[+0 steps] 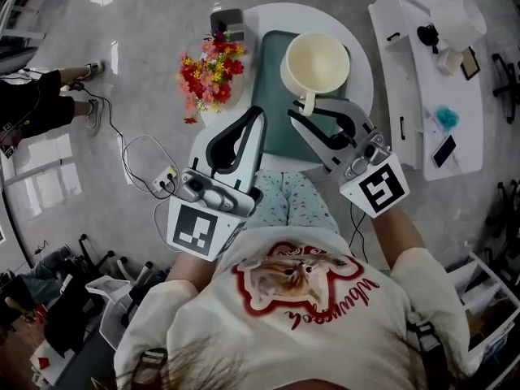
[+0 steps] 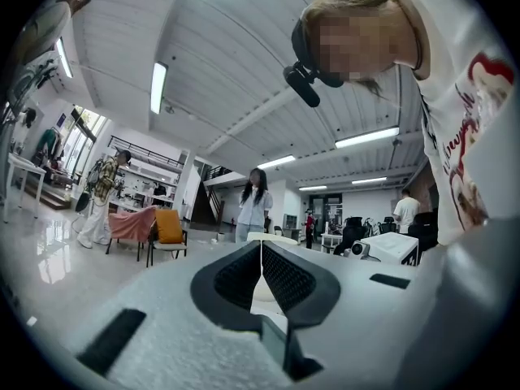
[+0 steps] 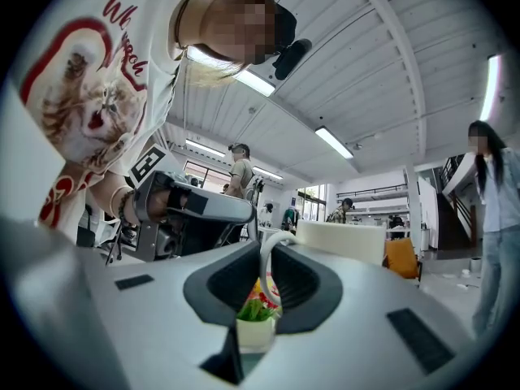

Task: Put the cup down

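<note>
A cream cup (image 1: 315, 62) with a wide open mouth hangs over the teal mat (image 1: 272, 96) on the round white table (image 1: 364, 75). My right gripper (image 1: 302, 114) is shut on the cup's handle. In the right gripper view the handle's white loop (image 3: 263, 254) sits pinched between the dark pads, and the cup body (image 3: 341, 240) lies just beyond. Whether the cup touches the mat I cannot tell. My left gripper (image 1: 258, 114) is beside it on the left, over the table's near edge. Its jaws (image 2: 261, 270) meet with nothing between them.
A pot of red and yellow flowers (image 1: 211, 70) stands at the table's left side and shows past the right jaws (image 3: 258, 303). A white desk (image 1: 410, 96) with small items is at the right. A power strip and cable (image 1: 165, 179) lie on the floor at left.
</note>
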Tool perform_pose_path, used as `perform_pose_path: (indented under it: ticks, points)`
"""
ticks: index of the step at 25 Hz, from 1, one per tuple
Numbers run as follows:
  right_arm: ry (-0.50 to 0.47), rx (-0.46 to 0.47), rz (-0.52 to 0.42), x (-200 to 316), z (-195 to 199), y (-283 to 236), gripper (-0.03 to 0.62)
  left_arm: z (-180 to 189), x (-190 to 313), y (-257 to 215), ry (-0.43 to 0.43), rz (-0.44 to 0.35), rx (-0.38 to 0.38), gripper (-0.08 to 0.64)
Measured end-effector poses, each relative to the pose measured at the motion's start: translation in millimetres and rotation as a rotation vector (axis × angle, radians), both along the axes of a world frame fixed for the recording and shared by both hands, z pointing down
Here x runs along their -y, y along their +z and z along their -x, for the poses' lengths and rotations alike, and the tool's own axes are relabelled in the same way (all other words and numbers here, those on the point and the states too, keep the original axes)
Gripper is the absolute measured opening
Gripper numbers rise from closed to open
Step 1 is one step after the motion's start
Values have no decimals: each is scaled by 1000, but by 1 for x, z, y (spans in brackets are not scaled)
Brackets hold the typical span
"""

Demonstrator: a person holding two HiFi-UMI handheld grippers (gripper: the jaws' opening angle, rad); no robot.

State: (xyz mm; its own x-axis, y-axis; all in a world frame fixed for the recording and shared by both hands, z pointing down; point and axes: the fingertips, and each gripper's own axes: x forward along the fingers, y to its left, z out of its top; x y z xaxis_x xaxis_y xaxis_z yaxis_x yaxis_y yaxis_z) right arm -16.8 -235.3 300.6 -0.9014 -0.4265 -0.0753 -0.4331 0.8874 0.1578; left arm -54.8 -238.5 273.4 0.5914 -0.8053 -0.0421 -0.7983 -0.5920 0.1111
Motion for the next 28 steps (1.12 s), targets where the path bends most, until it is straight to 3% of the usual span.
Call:
perform_pose_path:
  ticks: [19, 28]
  points:
    - [-11, -84, 59, 18, 10, 74, 54, 14, -3, 48, -46, 91, -3, 17]
    - [-21, -90, 99, 26, 21, 106, 54, 25, -3, 61, -70, 90, -3, 17]
